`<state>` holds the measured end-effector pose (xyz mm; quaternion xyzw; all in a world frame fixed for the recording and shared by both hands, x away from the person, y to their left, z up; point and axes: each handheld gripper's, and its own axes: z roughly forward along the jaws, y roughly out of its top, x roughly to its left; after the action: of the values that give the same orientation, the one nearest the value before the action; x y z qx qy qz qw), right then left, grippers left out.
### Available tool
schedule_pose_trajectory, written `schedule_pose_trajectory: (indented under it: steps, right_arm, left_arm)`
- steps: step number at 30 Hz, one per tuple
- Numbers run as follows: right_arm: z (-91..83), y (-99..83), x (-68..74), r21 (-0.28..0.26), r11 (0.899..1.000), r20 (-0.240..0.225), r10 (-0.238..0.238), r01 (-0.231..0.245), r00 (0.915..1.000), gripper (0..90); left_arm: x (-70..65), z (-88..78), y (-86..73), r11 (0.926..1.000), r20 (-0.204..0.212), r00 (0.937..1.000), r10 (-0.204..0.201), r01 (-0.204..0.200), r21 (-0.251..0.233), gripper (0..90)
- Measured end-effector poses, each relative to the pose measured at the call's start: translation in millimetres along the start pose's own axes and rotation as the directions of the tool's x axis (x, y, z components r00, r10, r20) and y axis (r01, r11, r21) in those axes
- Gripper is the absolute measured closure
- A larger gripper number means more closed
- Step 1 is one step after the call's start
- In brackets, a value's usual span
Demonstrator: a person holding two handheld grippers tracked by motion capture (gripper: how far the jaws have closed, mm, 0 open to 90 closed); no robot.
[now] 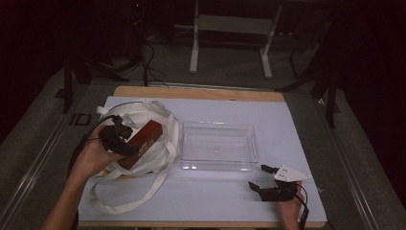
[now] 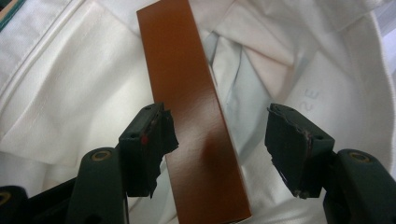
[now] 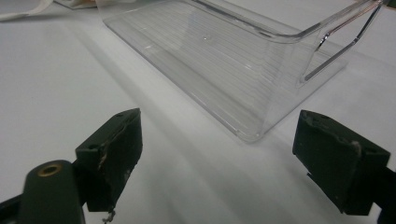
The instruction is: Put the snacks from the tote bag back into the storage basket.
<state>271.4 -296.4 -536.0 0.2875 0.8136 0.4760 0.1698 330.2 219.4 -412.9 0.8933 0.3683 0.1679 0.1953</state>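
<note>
Nearest the person, the right gripper [image 1: 266,180] rests low over the bare desk [image 1: 215,196] with its fingers [image 3: 112,154] spread wide and holding nothing, just short of the near corner of the clear tray [image 3: 261,70]. The tray has nothing in it. Farther off and to the left, the left gripper [image 2: 217,140] hangs over the white cloth bag [image 1: 148,158], fingers wide on either side of the brown box [image 2: 196,126]; the left one seems to touch its edge, the right stands apart. The box lies in the bag's open mouth. I judge the work barely begun: gripping, lifting and carrying the box to the tray all remain.
</note>
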Motion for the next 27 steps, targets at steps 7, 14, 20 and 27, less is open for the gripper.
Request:
schedule_pose_trajectory:
  steps: [7, 14, 20, 27]
  right_arm:
    - [0.0, 0.0, 0.2, -0.002, 1.0, 0.002, -0.003, 0.003, 1.0, 15.8]
    - [0.0, 0.0, 0.2, -0.003, 1.0, 0.003, -0.004, 0.004, 1.0, 15.8]
    - [0.0, 0.0, 0.3, -0.002, 1.0, 0.005, -0.004, 0.004, 1.0, 15.8]
    - [-0.2, -0.1, 0.3, -0.003, 1.0, 0.007, -0.001, 0.001, 1.0, 15.8]
  left_arm:
    - [3.7, 1.4, -1.6, 0.9998, 0.003, 0.9999, -0.012, 0.012, 0.015, 38.9]
    - [6.6, 3.4, -3.5, 0.9993, 0.004, 0.9997, -0.024, 0.024, 0.03, 38.9]
    - [9.4, 5.2, -5.3, 0.9988, 0.01, 0.9993, -0.035, 0.034, 0.036, 38.9]
    - [13.5, 6.0, -6.2, 0.997, 0.01, 0.9983, -0.058, 0.057, 0.053, 38.9]
